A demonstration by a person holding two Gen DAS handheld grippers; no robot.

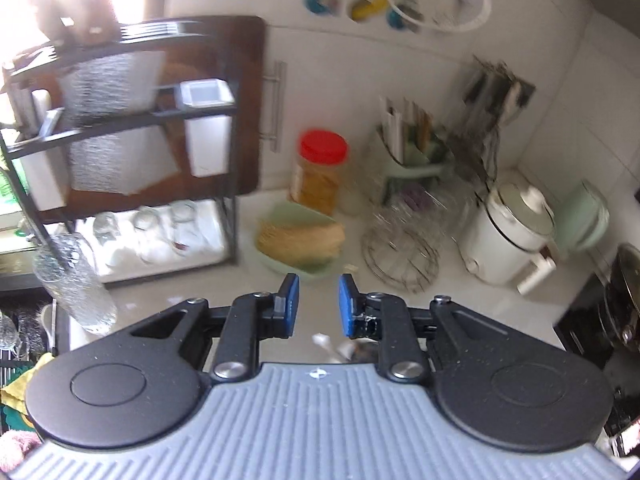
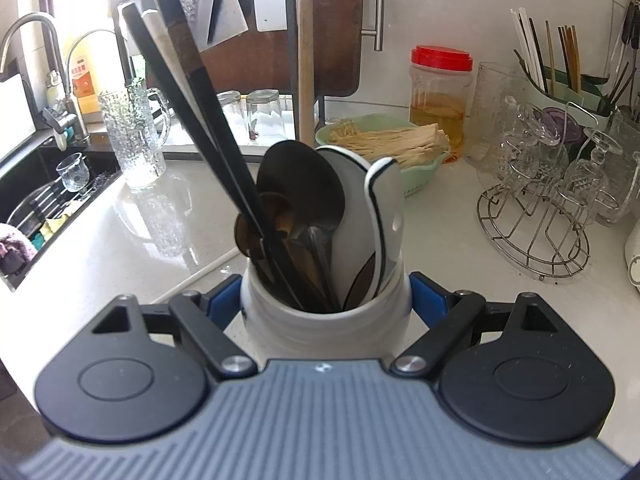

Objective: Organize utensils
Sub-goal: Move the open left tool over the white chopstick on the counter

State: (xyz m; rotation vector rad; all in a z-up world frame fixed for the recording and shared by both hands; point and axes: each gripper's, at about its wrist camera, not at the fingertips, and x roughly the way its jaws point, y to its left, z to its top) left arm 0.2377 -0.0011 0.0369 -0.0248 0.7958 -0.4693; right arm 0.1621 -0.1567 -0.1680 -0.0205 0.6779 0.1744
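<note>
In the right wrist view my right gripper (image 2: 326, 308) is shut on a white utensil crock (image 2: 326, 326) that stands on the white counter. The crock holds black chopsticks (image 2: 208, 128), a dark spoon (image 2: 304, 188), white spoons (image 2: 360, 208) and other utensils. In the left wrist view my left gripper (image 1: 318, 306) is open and empty, held above the counter. Its blue pads (image 1: 290, 304) face a green basket of enoki mushrooms (image 1: 298, 240). A green chopstick holder (image 1: 412, 156) stands beyond; it also shows in the right wrist view (image 2: 568, 92).
A black dish rack (image 1: 120, 152) with glasses stands at left. A red-lidded jar (image 2: 440, 100), a wire glass stand (image 2: 536, 224), a glass mug (image 2: 134, 136) and a sink (image 2: 44, 196) surround the crock. A white rice cooker (image 1: 512, 232) sits right.
</note>
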